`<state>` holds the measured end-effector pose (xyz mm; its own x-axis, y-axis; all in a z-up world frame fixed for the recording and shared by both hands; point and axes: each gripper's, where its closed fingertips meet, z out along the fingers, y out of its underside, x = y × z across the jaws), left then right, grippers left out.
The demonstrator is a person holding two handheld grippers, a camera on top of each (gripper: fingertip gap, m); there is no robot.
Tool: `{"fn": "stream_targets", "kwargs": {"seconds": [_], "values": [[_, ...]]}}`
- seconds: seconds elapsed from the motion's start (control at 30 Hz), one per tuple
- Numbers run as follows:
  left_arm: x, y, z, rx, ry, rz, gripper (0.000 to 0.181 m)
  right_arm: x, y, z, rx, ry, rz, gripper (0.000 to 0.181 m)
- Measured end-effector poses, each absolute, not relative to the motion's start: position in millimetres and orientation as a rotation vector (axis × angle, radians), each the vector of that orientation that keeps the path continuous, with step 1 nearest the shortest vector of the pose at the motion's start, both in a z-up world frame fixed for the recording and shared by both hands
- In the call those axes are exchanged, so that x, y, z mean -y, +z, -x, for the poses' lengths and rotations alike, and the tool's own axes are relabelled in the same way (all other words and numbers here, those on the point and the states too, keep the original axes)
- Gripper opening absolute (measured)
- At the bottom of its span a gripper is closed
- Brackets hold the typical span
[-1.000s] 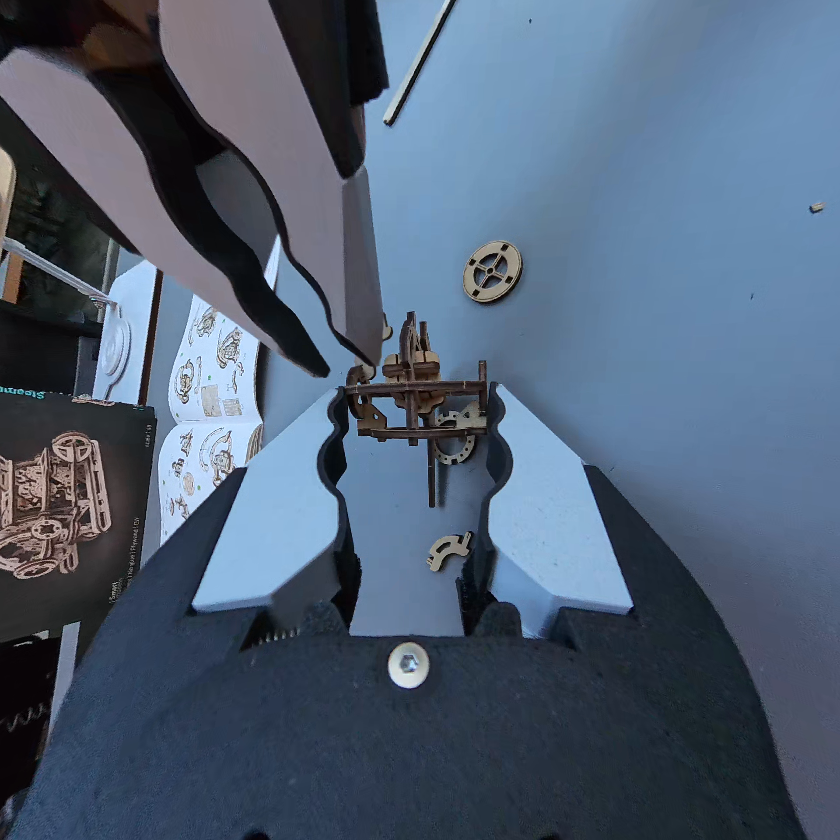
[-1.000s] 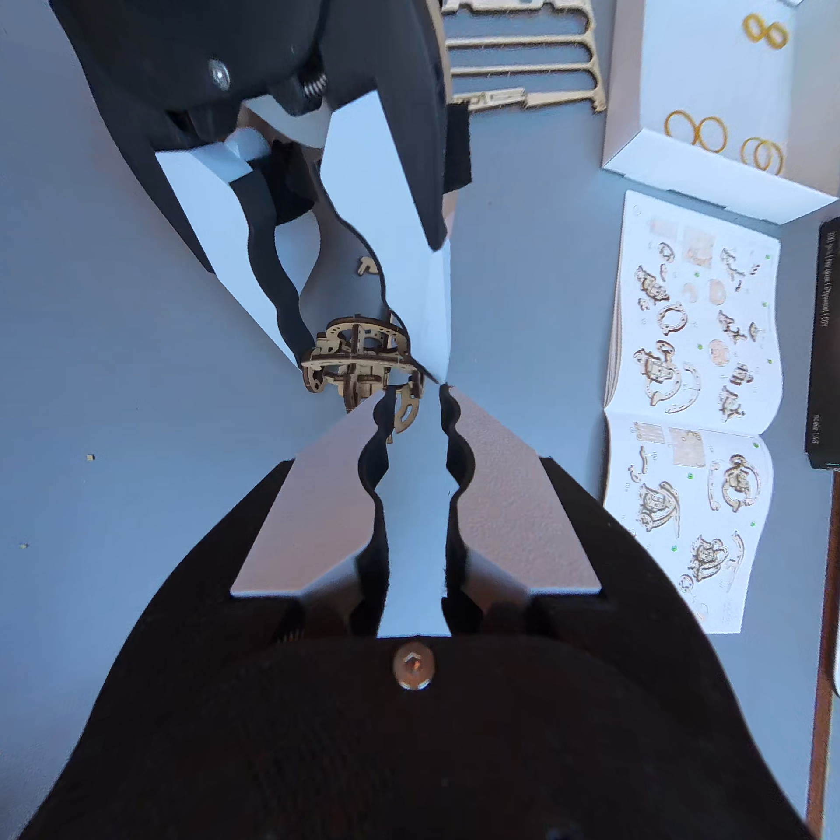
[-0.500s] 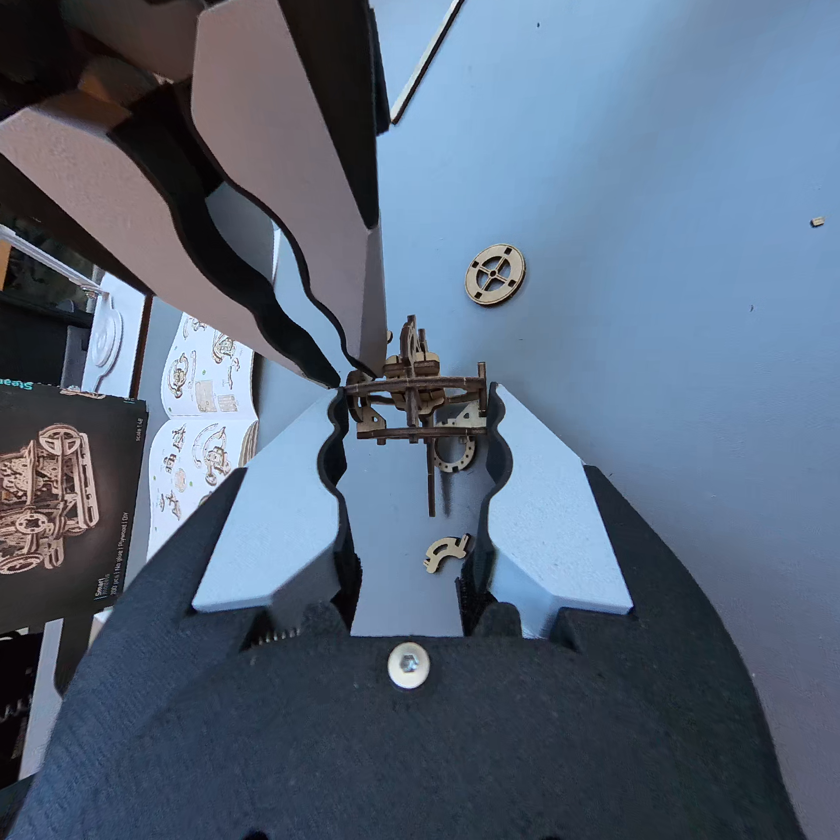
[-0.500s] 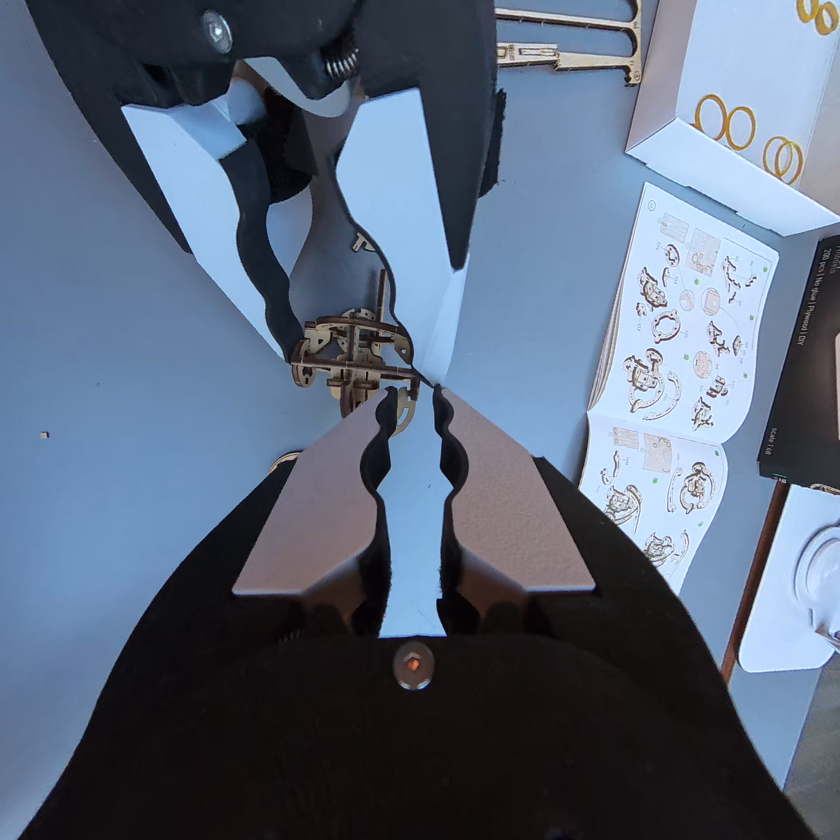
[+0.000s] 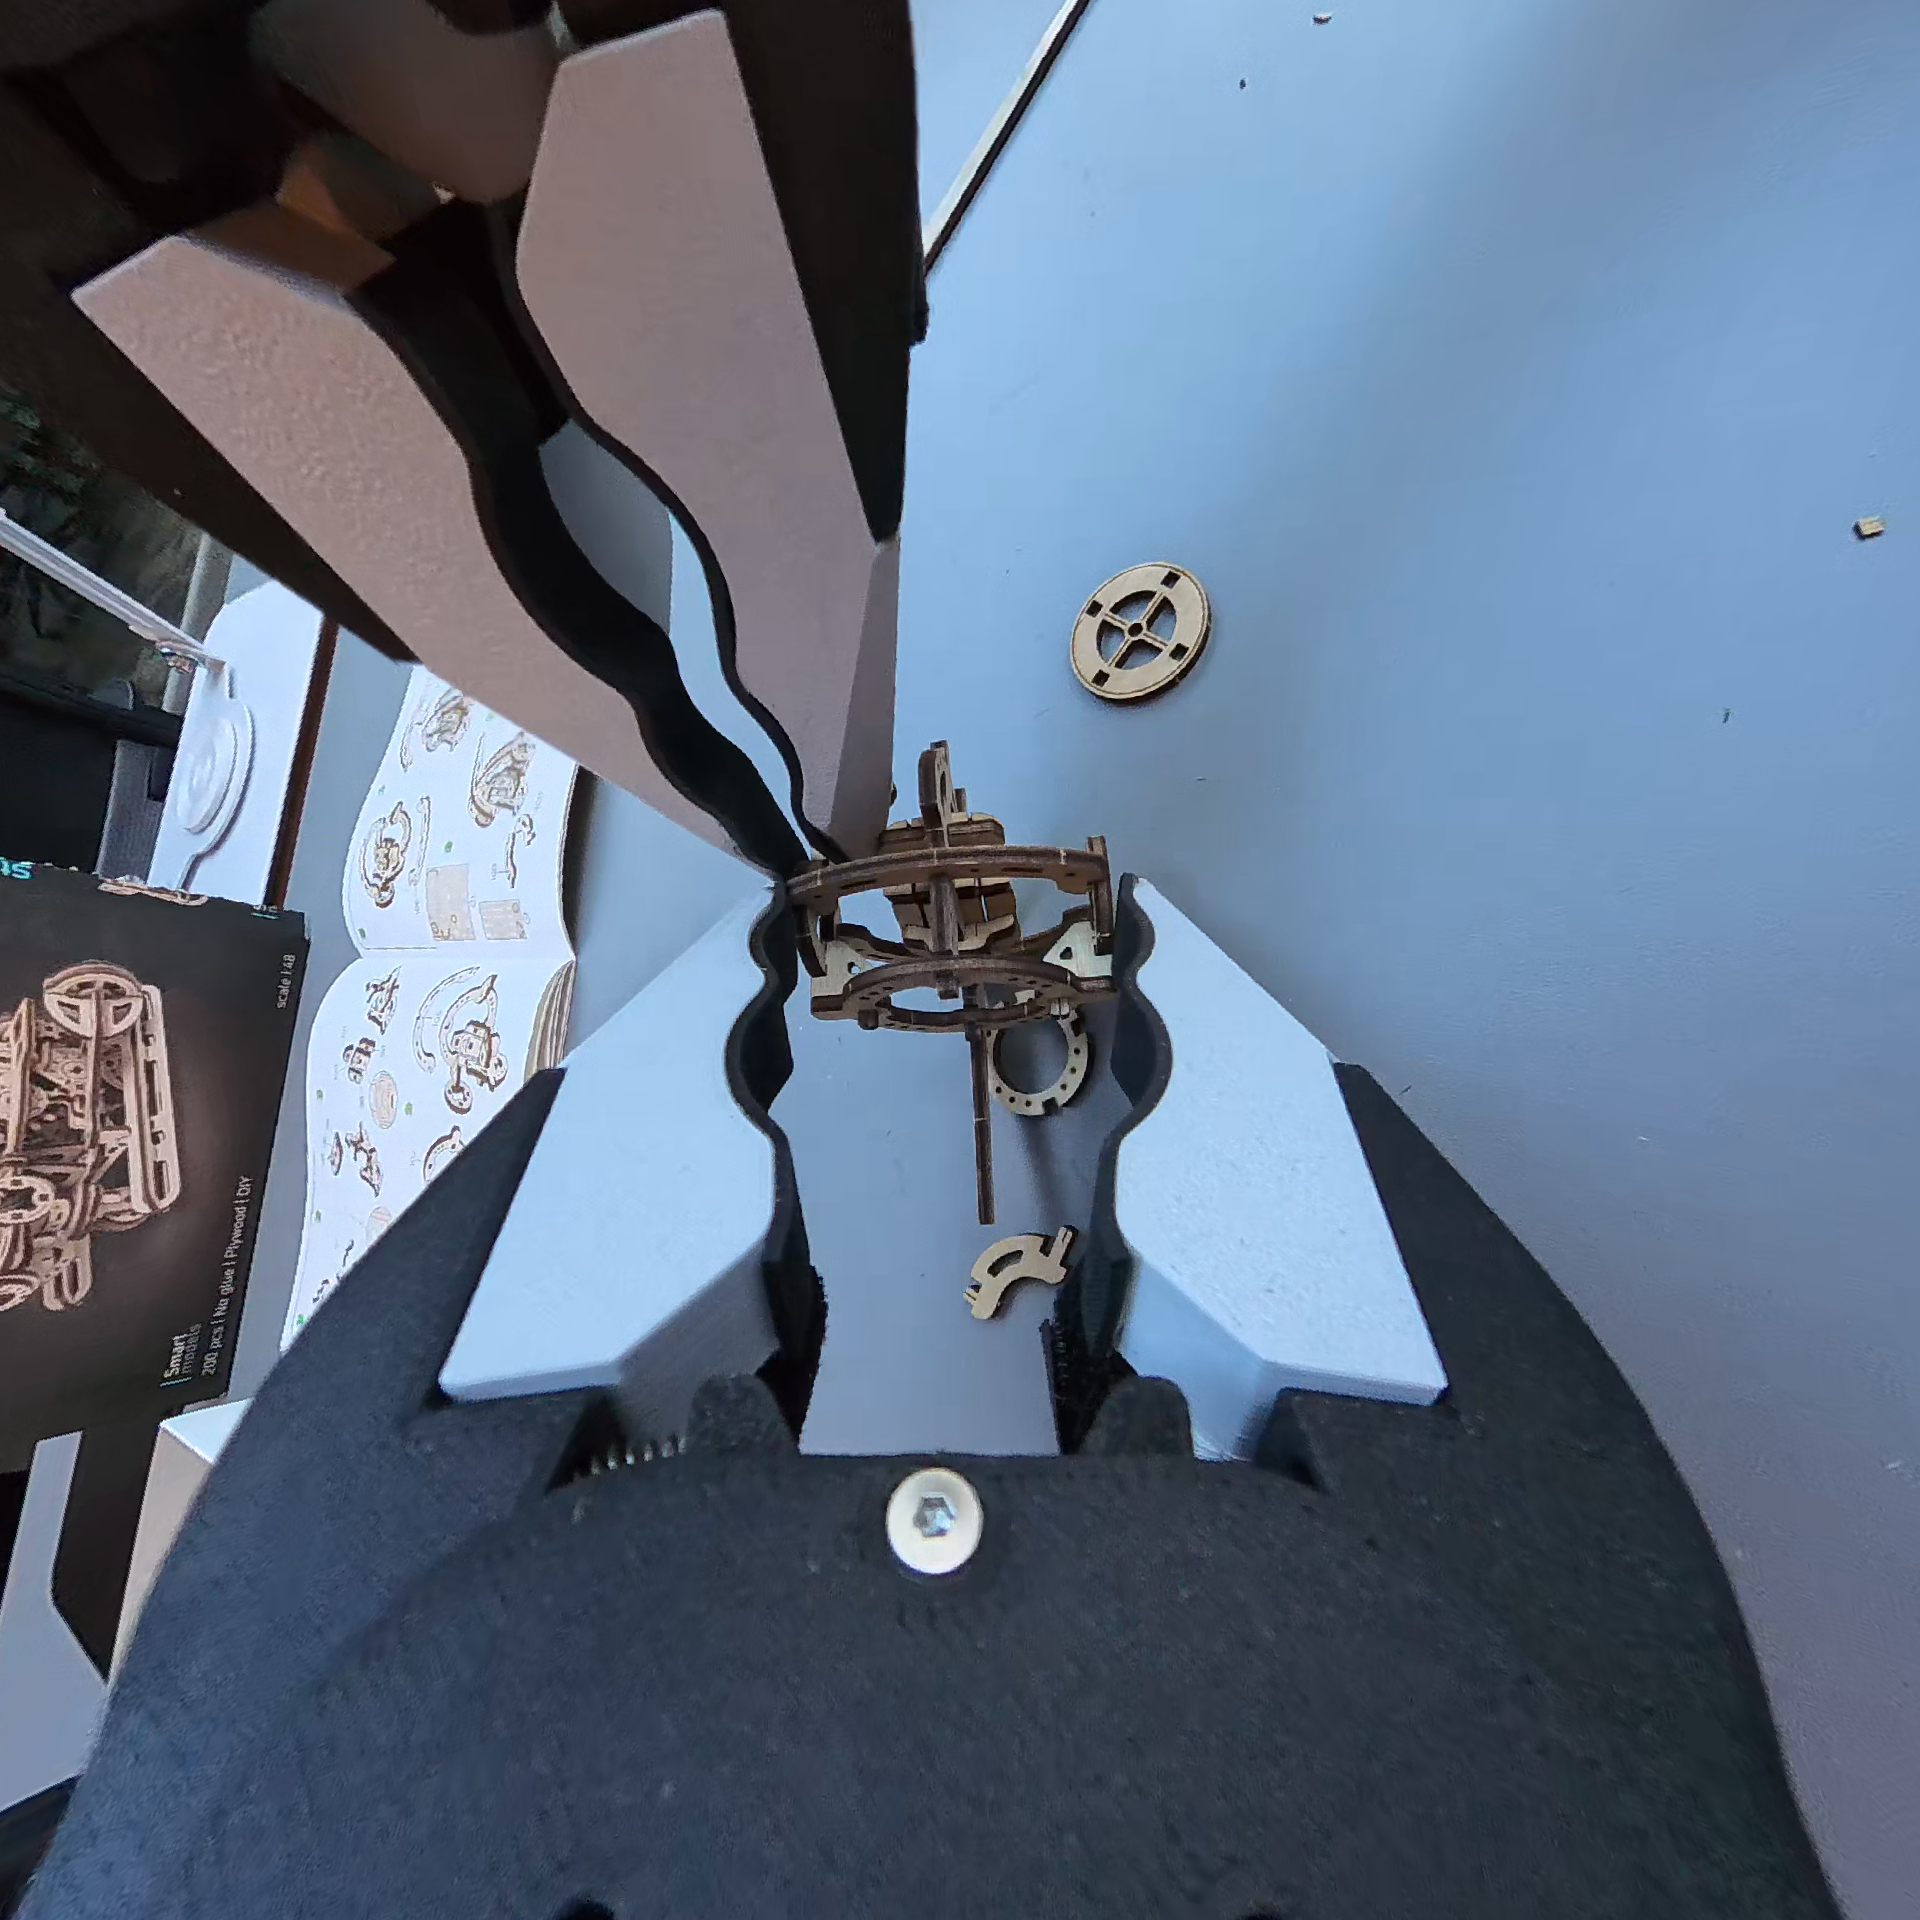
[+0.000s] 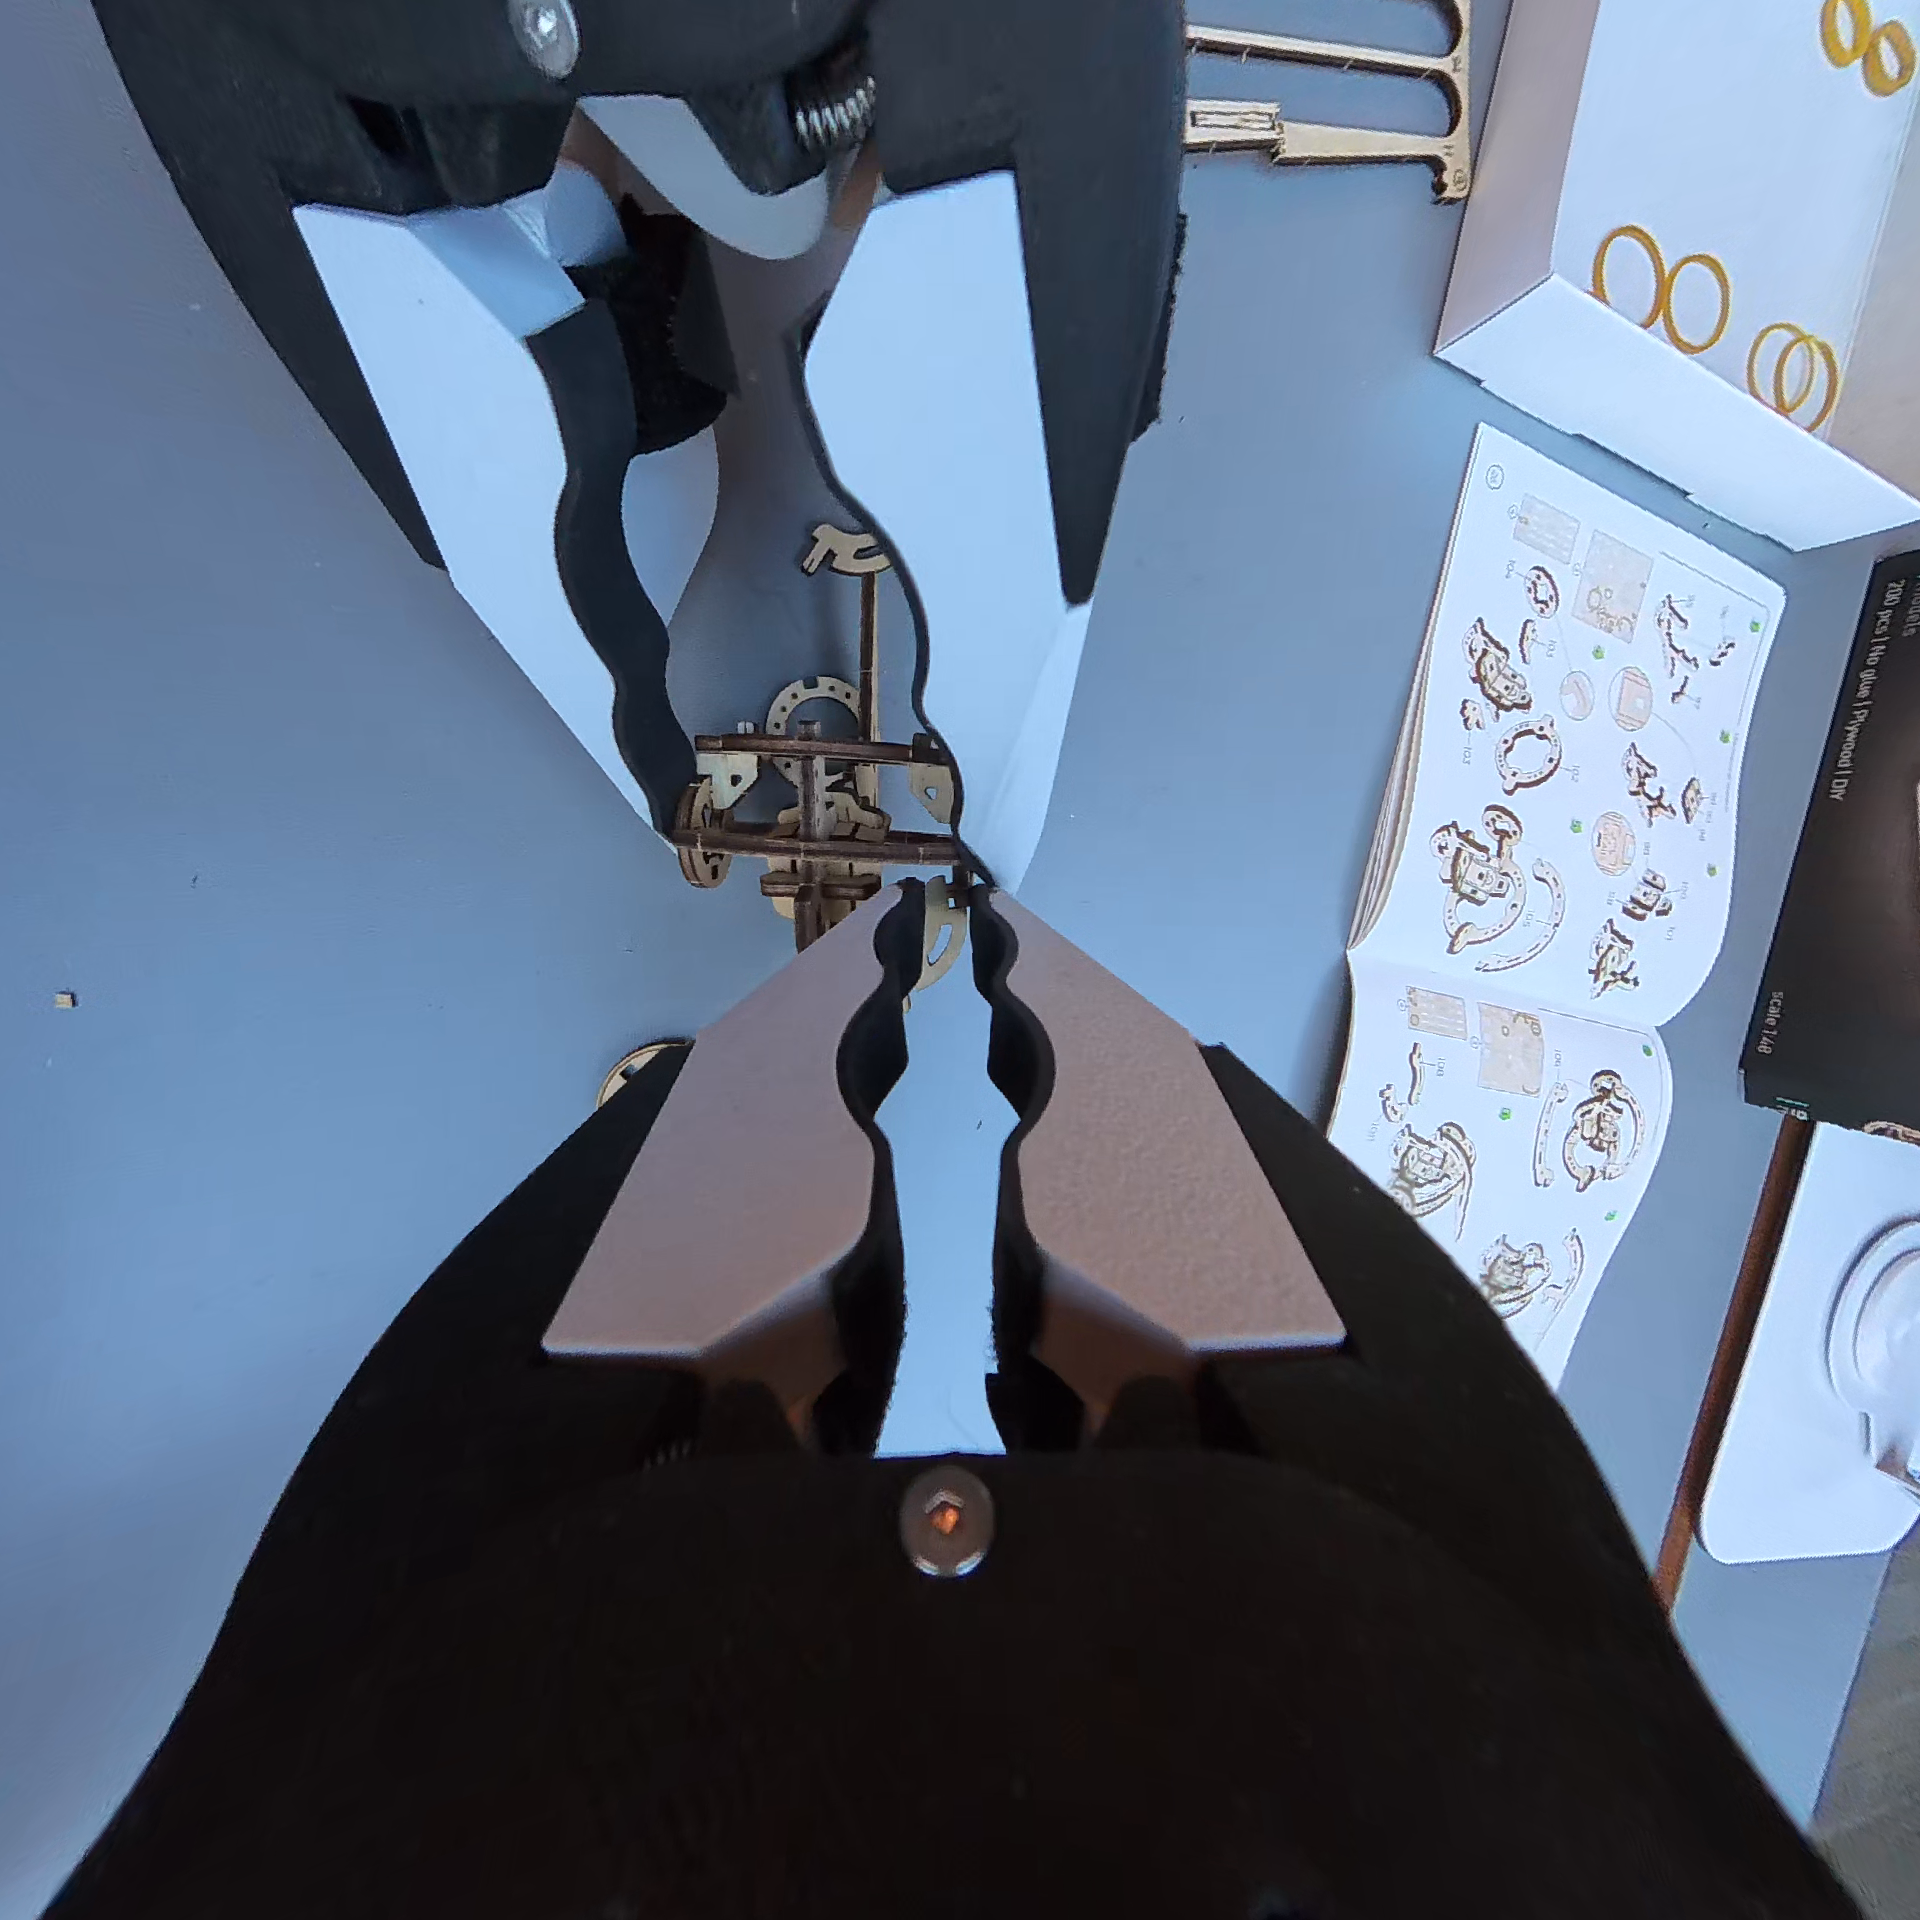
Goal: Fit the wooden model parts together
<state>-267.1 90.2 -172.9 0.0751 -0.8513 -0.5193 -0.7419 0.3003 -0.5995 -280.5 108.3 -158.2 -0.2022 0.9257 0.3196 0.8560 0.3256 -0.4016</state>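
Note:
The wooden model assembly (image 5: 951,935), two dark rings joined by cross pieces with a thin stick hanging from it, is clamped between the pale fingertips of my left gripper (image 5: 951,904) above the blue-grey table. In the right wrist view the assembly (image 6: 821,810) sits at the left gripper's tips (image 6: 810,831). My right gripper (image 6: 940,904), with brown fingers, is nearly closed on a small pale curved part (image 6: 940,935) at the assembly's edge. In the left wrist view the right gripper (image 5: 816,852) comes in from the upper left and touches the assembly's left rim.
On the table lie a round spoked wheel (image 5: 1141,634), a holed ring piece (image 5: 1039,1065), a small curved piece (image 5: 1018,1270) and a wood chip (image 5: 1868,528). An open instruction booklet (image 6: 1558,883), a black box (image 6: 1849,831), a white box (image 6: 1714,208) and a cut-out wooden sheet (image 6: 1351,104) lie to the right. Between my left fingertips and the round spoked wheel (image 5: 1141,634) there is roughly 5 cm.
The right gripper's jaws have narrowed and its tips have closed in on the assembly's edge. The assembly has tilted a little in the left gripper, which still holds it.

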Motion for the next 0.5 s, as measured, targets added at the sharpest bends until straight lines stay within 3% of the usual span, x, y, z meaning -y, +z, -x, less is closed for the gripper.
{"fn": "stream_targets", "kwargs": {"seconds": [0.13, 0.33, 0.5], "values": [[-93, -170, 268, -1.647, -0.17, 1.445, 0.059, -111, -156, 277, 2.065, 0.153, 1.583, 0.007], [-99, -174, 269, -1.592, -0.276, 1.522, 0.082, -113, -147, 273, 1.99, 0.152, 1.627, 0.006], [-99, -170, 261, -1.546, -0.32, 1.463, 0.066, -109, -142, 275, 1.965, 0.196, 1.627, 0.006]]}}
